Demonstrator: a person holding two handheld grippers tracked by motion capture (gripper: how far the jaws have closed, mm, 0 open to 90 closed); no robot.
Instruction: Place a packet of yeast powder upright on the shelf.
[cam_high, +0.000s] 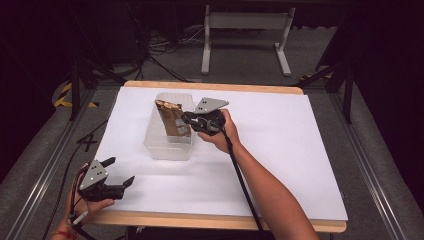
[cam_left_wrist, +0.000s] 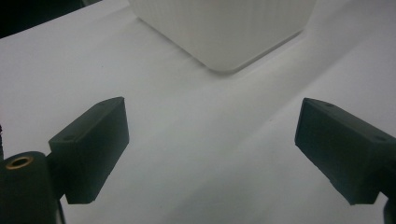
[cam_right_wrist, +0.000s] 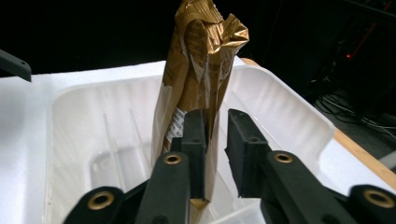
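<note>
A crumpled gold foil bag (cam_high: 169, 117) stands upright inside a clear plastic bin (cam_high: 167, 150) on the white sheet. In the right gripper view the gold foil bag (cam_right_wrist: 201, 70) rises out of the bin (cam_right_wrist: 280, 102), its lower edge between the jaws of my right gripper (cam_right_wrist: 215, 116). One pad lies against the foil and the other stands off with a gap, so the jaws are slightly open. From above, my right gripper (cam_high: 186, 120) reaches into the bin from the right. Down at the table's near left corner, my left gripper (cam_high: 121, 170) is wide open over bare sheet, pointing toward the bin (cam_left_wrist: 224, 32).
The white sheet (cam_high: 280, 150) covers a wooden table whose front edge (cam_high: 210, 221) shows at the bottom. A cable trails along the right forearm. Beyond the table stand a white table frame (cam_high: 245, 35) and loose cables on the grey floor.
</note>
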